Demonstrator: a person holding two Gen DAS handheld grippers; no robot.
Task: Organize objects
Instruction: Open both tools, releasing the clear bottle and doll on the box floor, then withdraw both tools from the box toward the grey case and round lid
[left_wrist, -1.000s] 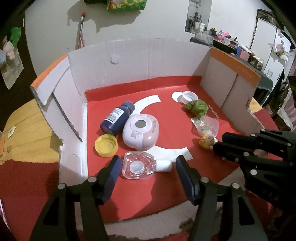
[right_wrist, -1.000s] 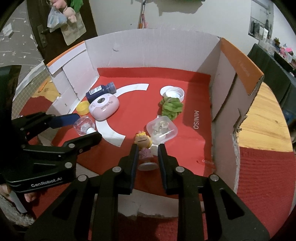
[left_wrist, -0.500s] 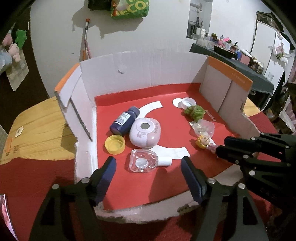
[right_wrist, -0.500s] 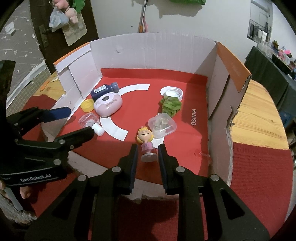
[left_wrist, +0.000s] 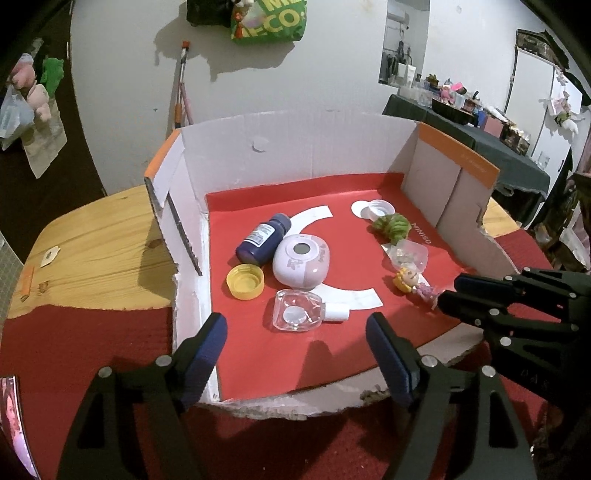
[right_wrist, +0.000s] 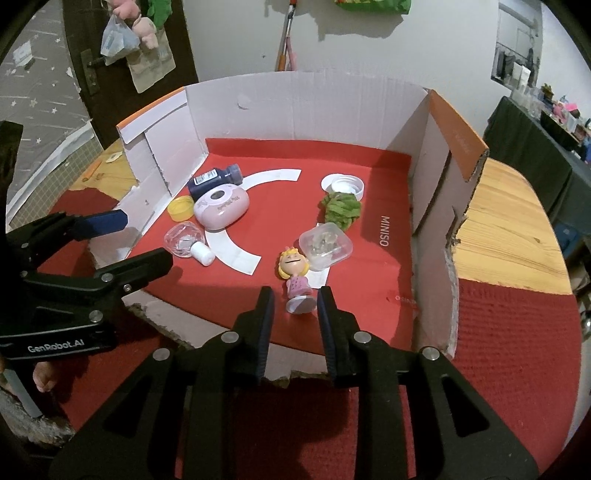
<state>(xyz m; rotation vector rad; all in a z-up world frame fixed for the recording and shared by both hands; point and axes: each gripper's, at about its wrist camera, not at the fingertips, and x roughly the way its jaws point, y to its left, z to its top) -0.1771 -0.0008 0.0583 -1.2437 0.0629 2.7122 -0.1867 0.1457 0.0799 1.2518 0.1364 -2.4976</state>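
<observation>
A cardboard box (left_wrist: 295, 155) with a red floor holds a blue bottle (left_wrist: 263, 234), a pink round case (left_wrist: 301, 260), a yellow cap (left_wrist: 245, 281), a clear glass bottle (left_wrist: 299, 314), a green toy (left_wrist: 391, 226), a clear plastic cup (left_wrist: 410, 254) and a blonde doll (right_wrist: 295, 273). My left gripper (left_wrist: 295, 341) is open and empty, at the box's front edge near the glass bottle. My right gripper (right_wrist: 295, 302) is open; the doll's base lies just beyond its fingertips, untouched.
A white lid (right_wrist: 342, 184) lies at the back of the box. The box stands on a wooden table (right_wrist: 509, 221) with a red mat (right_wrist: 517, 332) in front. The box's walls rise at left, back and right.
Both grippers have drawn back toward the front of the box. The right gripper has opened and let go of the doll, which now lies on the red floor.
</observation>
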